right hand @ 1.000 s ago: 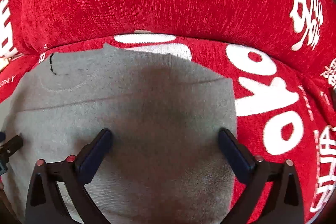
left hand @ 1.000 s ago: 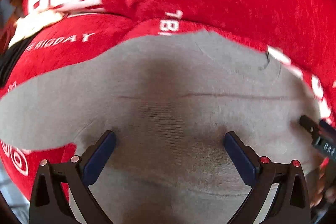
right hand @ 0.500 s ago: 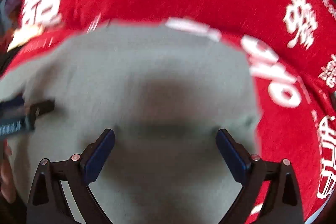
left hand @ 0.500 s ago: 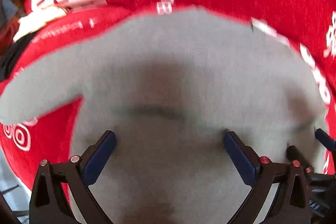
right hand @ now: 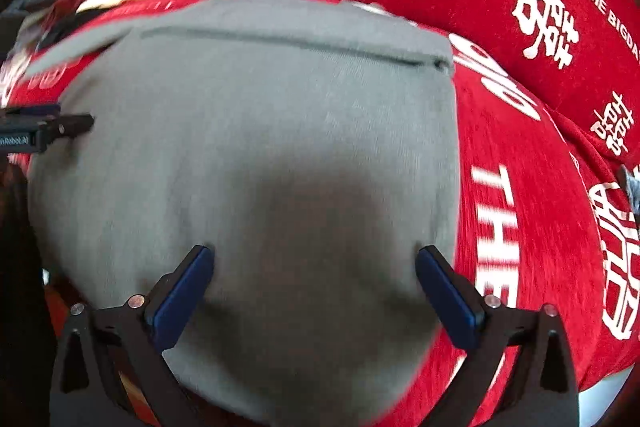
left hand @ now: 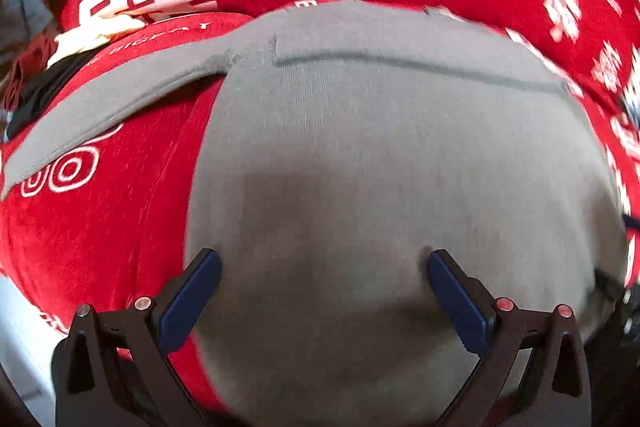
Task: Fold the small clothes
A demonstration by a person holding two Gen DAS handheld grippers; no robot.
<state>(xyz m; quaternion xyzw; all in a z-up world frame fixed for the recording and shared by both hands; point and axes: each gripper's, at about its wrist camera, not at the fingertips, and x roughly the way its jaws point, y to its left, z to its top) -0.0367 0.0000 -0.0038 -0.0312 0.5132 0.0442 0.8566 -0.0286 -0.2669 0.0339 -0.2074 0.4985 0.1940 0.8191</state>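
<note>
Lying flat on a red printed blanket [left hand: 120, 227], the grey garment [left hand: 380, 167] spreads beneath and ahead of both grippers. Left gripper [left hand: 324, 291] and right gripper [right hand: 314, 287] hold their jaws wide apart, gripping nothing, the cloth between them.

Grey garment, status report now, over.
Left gripper open, right gripper open, both over grey garment. One sleeve still out on red cover. Nothing blocking.

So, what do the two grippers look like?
Both look alike. The left gripper and the right gripper have black angular frames, flat dark blue fingers, and small round reddish studs on the frame. The left one's side carries white lettering.
</note>
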